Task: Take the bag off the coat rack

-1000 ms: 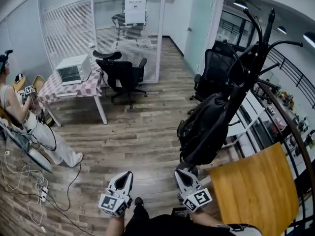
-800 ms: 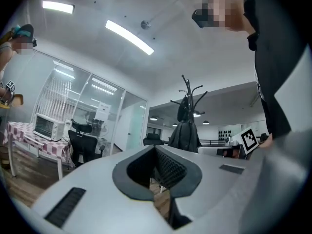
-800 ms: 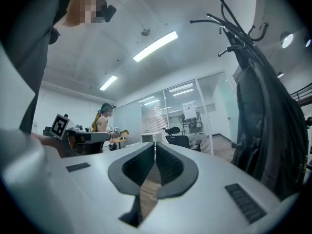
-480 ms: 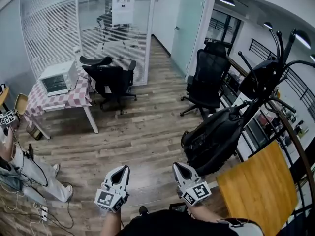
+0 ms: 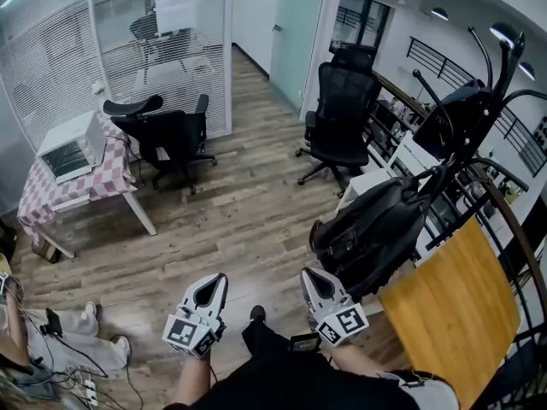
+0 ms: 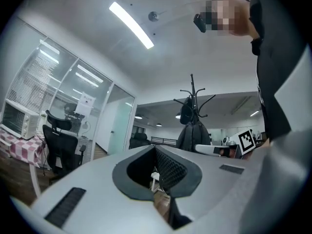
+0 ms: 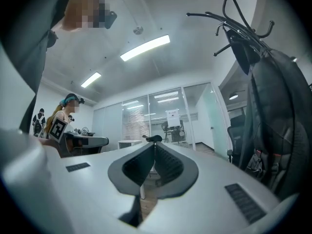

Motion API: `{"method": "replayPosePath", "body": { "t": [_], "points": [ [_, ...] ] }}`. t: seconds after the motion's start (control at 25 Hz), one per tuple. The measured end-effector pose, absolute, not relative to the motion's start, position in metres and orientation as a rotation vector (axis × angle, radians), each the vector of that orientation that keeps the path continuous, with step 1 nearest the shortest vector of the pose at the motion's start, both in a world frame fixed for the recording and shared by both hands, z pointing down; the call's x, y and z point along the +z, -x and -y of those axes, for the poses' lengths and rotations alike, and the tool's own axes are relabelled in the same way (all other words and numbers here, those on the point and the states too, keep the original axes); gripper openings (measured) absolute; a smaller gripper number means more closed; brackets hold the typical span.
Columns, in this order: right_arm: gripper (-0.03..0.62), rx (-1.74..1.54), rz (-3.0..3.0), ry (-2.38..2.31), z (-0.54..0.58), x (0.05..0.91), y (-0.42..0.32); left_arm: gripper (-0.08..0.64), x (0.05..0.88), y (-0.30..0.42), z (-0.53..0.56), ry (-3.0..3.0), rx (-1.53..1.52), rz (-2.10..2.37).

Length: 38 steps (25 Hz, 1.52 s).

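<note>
Jaws of left gripper [image 5: 219, 280] and right gripper [image 5: 309, 275] are seen pressed together with nothing held, both kept low at 6 o'clock in the head view, as before. Black bag [image 5: 367, 237] is hung on the coat rack [image 5: 479, 101], at 2 o'clock from the right gripper and apart from it. Since the earlier frame the scene has shifted: the checkered table [image 5: 51, 190] is now at 9 o'clock. Ceiling light strip [image 7: 145, 48] is shown only in the gripper views, the wooden board [image 5: 453, 306] only in the head view.
</note>
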State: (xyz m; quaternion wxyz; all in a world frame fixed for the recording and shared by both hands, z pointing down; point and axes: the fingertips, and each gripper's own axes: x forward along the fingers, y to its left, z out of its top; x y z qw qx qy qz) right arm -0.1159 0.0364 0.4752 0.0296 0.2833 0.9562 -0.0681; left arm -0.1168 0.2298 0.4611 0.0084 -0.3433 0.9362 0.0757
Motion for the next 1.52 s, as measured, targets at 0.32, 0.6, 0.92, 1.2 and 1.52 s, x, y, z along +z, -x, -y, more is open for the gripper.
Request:
{"method": "replayPosePath", "body": {
  "t": [0.32, 0.6, 0.92, 1.2, 1.52],
  "points": [
    [0.035, -0.328, -2.925, -0.801, -0.044, 0.488, 0.200, 0.014, 0.458, 0.200, -0.222, 1.239, 0.193, -2.931],
    [0.035, -0.353, -2.893, -0.761, -0.043, 0.476, 0.283, 0.014, 0.442, 0.295, -0.209, 1.339, 0.144, -2.906],
    [0.035, -0.340, -2.872, -0.662, -0.023, 0.461, 0.325, 0.014, 0.424, 0.370, -0.184, 1.455, 0.071, -2.821],
    [0.035, -0.277, -2.943, -0.270, 0.043, 0.455, 0.318, 0.014, 0.412, 0.439, -0.142, 1.671, 0.115, -2.640],
    [0.035, -0.159, -2.920, 0.339, 0.092, 0.435, 0.293, 0.014, 0.430, 0.506, -0.038, 2.137, 0.150, -2.321]
  ]
}}
